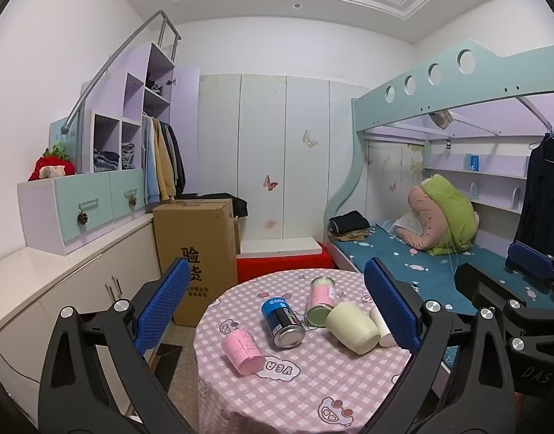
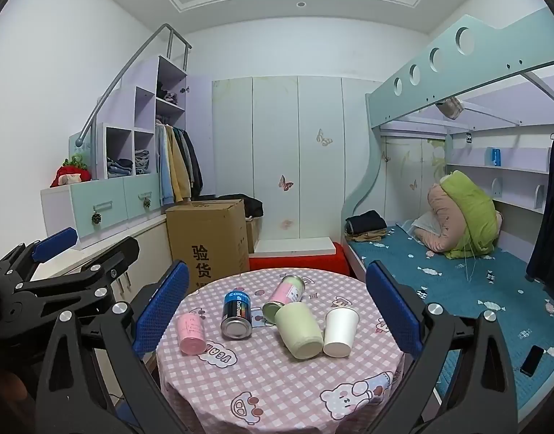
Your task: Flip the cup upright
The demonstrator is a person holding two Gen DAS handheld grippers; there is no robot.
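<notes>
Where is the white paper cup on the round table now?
The white paper cup lies tipped at the right of the group on the pink checked round table, close beside the pale green cup; in the left wrist view a gripper finger half hides it.

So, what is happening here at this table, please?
A person holds two grippers above a round table with a pink checked cloth. The left gripper and the right gripper are both open and hold nothing. On the table lie a pink cup, a blue can, a pink-labelled can, a pale green cup and a white paper cup, all tipped over. No cup is upright yet.
</notes>
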